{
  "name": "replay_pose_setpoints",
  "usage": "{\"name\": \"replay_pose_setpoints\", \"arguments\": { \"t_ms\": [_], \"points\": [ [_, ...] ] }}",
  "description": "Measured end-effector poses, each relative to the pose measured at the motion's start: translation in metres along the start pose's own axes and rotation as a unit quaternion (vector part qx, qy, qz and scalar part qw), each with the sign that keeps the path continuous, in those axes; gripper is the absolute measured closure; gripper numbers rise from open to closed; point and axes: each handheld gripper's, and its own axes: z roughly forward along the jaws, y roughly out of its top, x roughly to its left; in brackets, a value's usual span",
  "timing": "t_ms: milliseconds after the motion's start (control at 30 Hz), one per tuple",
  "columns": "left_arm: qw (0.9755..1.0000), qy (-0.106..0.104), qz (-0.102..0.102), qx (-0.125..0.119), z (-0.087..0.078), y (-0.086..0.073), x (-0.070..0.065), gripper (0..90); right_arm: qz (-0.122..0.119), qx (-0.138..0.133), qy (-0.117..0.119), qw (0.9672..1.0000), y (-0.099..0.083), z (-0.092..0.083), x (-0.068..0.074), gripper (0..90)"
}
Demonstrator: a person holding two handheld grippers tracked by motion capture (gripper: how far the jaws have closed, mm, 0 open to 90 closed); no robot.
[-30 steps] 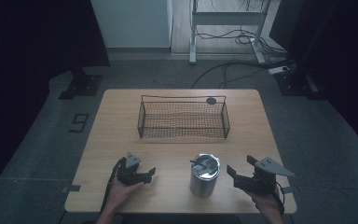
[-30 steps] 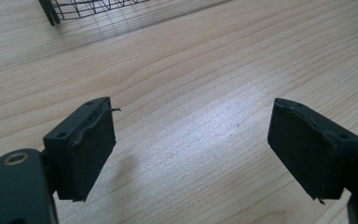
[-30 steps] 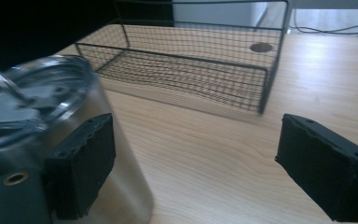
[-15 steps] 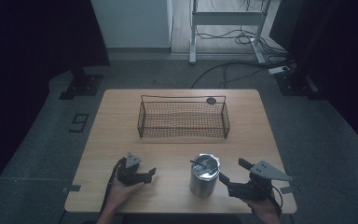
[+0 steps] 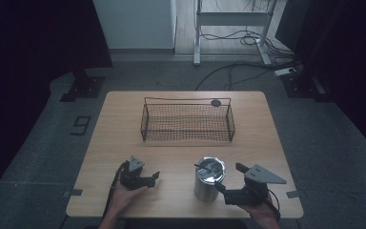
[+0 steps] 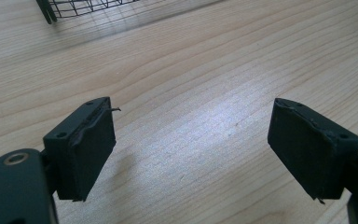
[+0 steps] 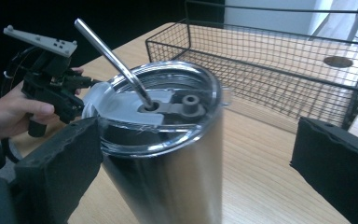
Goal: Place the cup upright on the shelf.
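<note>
Dim room, grey floor [image 5: 38, 143], cables [image 5: 233, 67]

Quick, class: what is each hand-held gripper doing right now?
Left hand-held gripper: open, holding nothing, over bare table.
Right hand-held gripper: open, jaws either side of the steel tumbler, not gripping it.

My two black jaws stand wide apart. My right gripper [image 7: 200, 172] has a shiny steel cup with a clear lid [image 7: 168, 154] between them. The cup stands up straight, close to my left jaw, and I cannot tell if they touch. A thin metal straw [image 7: 109, 56] pokes out of the lid and leans to the left. Behind the cup, a black wire basket [image 7: 270, 70] sits on the light wooden table [image 7: 261, 177]. At the left, a hand [image 7: 9, 114] holds the other black gripper with a grey plate on top [image 7: 51, 86].
</note>
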Motion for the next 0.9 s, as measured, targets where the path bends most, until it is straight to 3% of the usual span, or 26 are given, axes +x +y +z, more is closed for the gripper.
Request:
{"name": "replay_pose_setpoints", "arguments": {
  "t_ms": [500,900],
  "points": [
    [1.0,0.0,-0.001,0.001,0.0,0.0,0.001,15.3,-0.018,0.007,0.017,0.9997,-0.003,0.017,0.015,0.0],
    [1.0,0.0,0.0,0.003,0.0,0.0,0.001,15.3,-0.033,0.016,0.005,0.9993,-0.007,0.04,0.021,0.0]
  ]
}}
